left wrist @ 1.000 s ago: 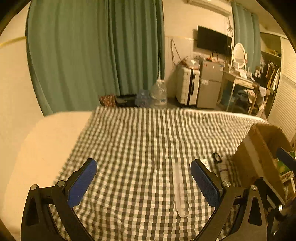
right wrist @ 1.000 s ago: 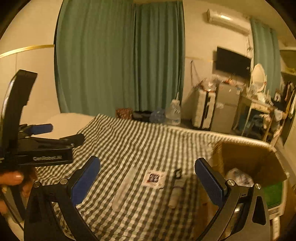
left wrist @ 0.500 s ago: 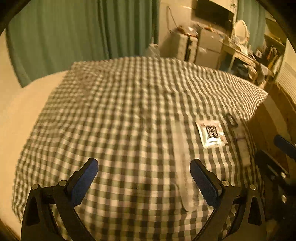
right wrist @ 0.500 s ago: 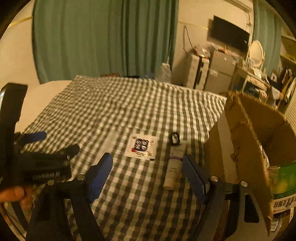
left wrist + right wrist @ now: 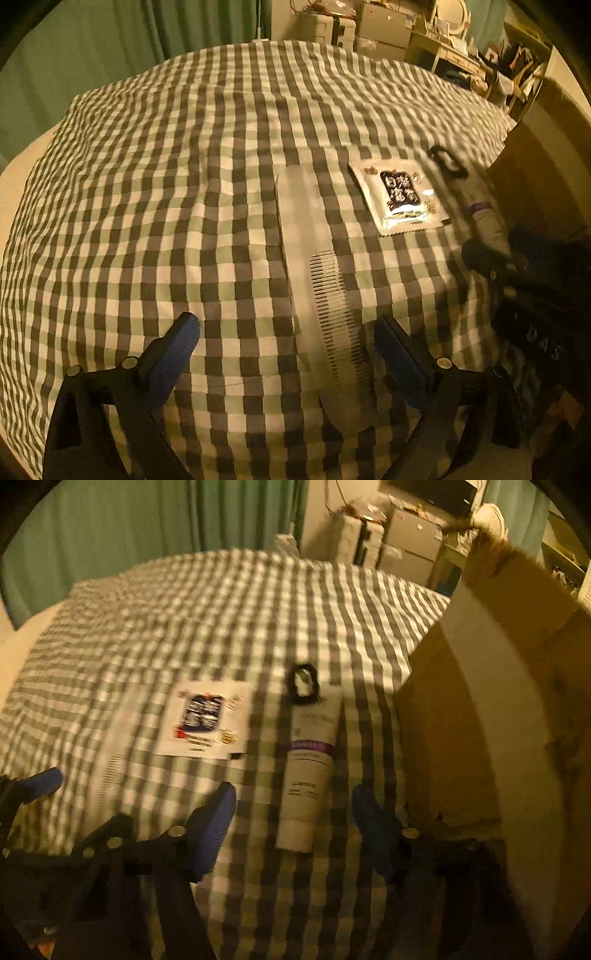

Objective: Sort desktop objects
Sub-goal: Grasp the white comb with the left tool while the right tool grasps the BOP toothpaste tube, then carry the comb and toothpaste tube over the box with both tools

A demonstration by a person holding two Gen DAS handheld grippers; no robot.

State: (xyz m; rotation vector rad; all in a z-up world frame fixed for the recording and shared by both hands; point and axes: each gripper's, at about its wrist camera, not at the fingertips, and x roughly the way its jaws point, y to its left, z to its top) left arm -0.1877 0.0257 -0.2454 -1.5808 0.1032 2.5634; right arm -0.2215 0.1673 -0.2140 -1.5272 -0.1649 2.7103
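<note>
A clear plastic comb (image 5: 328, 299) lies lengthwise on the checked cloth (image 5: 166, 203). My left gripper (image 5: 286, 350) hangs over the comb's near end, open, its blue pads apart from it on both sides. A white tube with a purple band (image 5: 308, 771) lies near the box, a black hair tie (image 5: 303, 685) at its far end. My right gripper (image 5: 293, 812) is low over the tube's near end; its jaws are closing, and the pads stand clear of the tube. A white snack packet (image 5: 207, 723) lies left of the tube; the same packet (image 5: 400, 197) shows in the left wrist view.
An open cardboard box (image 5: 480, 709) stands right of the tube, its flap raised. The left gripper's blue finger (image 5: 40, 781) shows at the left edge of the right wrist view. Green curtains (image 5: 166, 524), a suitcase and drawers stand beyond the table.
Both grippers have come down and tilted toward the table. The left now sits over the comb and the right over the tube. The right gripper's jaws have narrowed.
</note>
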